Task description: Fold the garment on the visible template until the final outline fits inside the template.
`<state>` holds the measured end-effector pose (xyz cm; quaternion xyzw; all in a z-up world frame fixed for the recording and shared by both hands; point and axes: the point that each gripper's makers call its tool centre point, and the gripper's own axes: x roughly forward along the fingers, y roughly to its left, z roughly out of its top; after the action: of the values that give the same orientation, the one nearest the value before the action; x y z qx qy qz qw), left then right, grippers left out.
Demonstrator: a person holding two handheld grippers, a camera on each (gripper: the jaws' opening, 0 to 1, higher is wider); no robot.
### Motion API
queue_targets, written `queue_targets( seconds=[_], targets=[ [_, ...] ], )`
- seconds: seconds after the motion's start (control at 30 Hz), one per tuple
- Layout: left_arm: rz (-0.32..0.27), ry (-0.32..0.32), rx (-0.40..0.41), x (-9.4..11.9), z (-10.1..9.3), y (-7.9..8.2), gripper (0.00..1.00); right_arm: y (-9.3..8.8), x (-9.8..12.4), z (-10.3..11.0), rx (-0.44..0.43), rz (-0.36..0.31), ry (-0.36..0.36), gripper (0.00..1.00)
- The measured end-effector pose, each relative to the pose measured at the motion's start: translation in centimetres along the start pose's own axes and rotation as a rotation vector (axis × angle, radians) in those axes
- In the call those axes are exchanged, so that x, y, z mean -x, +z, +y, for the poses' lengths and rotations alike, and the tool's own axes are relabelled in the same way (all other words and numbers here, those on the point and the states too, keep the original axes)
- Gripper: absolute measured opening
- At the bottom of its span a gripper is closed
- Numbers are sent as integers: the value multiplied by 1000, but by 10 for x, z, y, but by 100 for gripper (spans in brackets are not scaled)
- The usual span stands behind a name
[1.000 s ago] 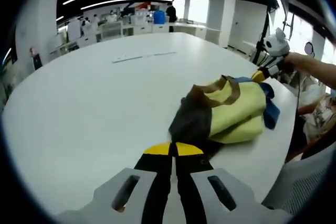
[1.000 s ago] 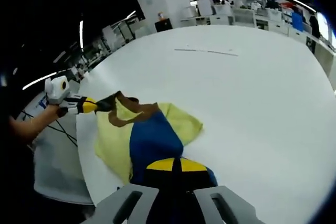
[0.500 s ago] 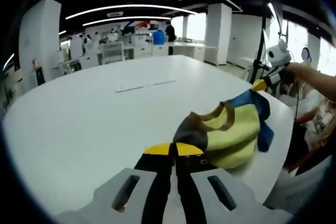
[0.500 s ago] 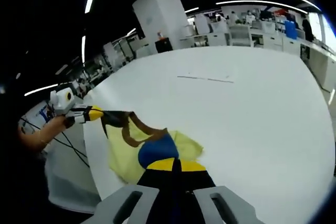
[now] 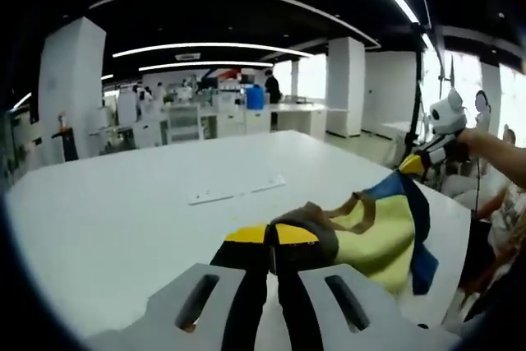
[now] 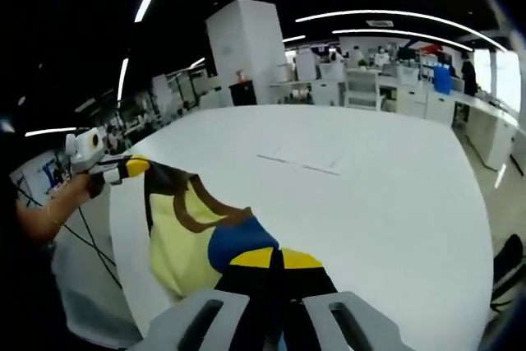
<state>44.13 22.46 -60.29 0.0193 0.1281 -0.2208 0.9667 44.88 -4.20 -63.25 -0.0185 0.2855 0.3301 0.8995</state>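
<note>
Left gripper view: garment (image 5: 380, 232) stretched lengthwise between left claw (image 5: 273, 236) and right claw (image 5: 411, 163), both clamping it.

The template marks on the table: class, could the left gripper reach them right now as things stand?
Probably not at once. The left gripper is shut on the garment, stretched to the right gripper. The template marks lie beyond on open table, nothing between.

garment (image 5: 374, 232) hangs stretched between left gripper (image 5: 273, 237) and right gripper (image 6: 274, 262), above the table (image 5: 123, 219) near edge, template (image 6: 300, 162) lying beyond
</note>
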Motion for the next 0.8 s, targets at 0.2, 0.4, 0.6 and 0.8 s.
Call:
queue_targets(
  seconds=[0.2, 0.4, 0.6, 0.8],
  targets=[
    [-88, 57, 22, -24, 10, 26, 0, 24, -1, -22, 4, -54, -84, 0],
    [-112, 112, 30, -55, 28, 30, 0, 38, -17, -39, -16, -98, -137, 0],
    [-130, 166, 30, -83, 47, 30, 0, 47, -39, -68, -13, -126, -239, 0],
    [-91, 190, 17, -120, 67, 10, 0, 50, -67, -91, -39, -139, -292, 0]
  ],
)
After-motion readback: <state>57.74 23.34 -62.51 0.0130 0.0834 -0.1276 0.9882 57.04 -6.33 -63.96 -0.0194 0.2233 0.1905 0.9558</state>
